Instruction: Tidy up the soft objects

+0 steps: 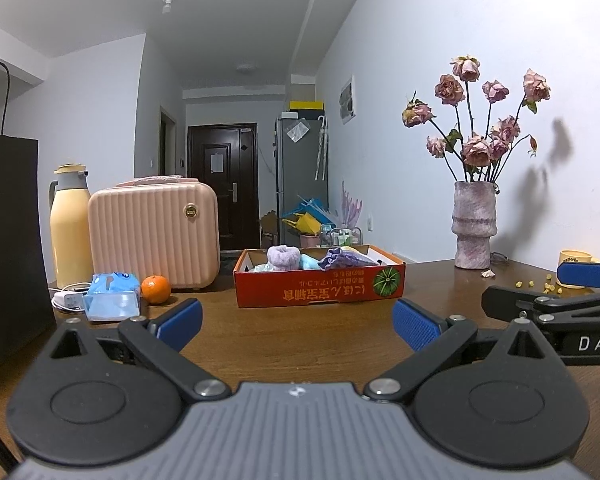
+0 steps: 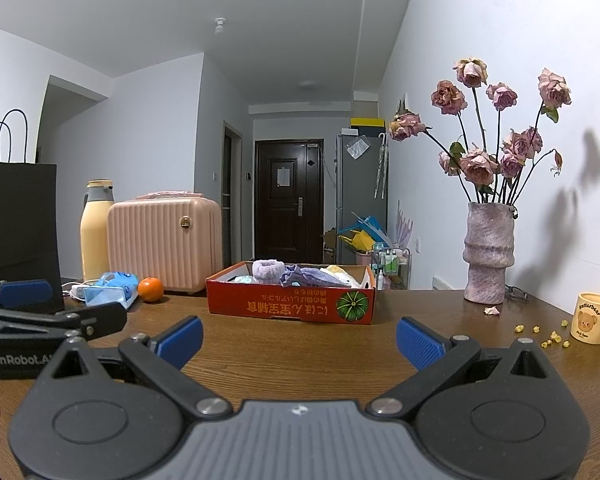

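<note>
red box [image 2: 290, 304] (green pumpkin print), pink suitcase [image 2: 164, 240]

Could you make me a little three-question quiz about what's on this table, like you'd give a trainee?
1. True or false: the left gripper is holding a soft object.
2. Where do the soft cloth items lie? A) in the red cardboard box B) inside the pink case C) beside the mug
3. Which round fruit sits in front of the pink case?

Key
1. False; both it and the right gripper are open and empty.
2. A
3. The orange.
</note>
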### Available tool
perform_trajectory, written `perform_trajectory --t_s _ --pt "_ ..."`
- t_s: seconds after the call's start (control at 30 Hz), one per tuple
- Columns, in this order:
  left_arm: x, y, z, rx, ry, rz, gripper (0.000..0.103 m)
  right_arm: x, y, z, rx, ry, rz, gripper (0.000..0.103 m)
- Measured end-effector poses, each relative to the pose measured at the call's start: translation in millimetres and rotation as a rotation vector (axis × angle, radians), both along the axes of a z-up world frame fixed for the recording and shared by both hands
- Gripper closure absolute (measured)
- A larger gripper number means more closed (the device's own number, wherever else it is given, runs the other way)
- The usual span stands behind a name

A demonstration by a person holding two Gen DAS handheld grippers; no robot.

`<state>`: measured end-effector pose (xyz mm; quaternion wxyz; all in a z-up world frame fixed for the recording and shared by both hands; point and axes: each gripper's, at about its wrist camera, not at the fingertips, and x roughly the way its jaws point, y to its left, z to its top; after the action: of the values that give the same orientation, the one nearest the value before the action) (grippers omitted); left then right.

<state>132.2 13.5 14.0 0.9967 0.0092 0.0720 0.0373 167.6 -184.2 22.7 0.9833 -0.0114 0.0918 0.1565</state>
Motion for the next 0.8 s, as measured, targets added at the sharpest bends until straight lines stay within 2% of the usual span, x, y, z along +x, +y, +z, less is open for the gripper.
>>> perform_trajectory --t_s 0.8 --pt "0.0 2.7 -3.6 -0.009 -0.003 -0.003 0.000 1.5 0.3 0.3 -0.005 0.008 -0.003 0.000"
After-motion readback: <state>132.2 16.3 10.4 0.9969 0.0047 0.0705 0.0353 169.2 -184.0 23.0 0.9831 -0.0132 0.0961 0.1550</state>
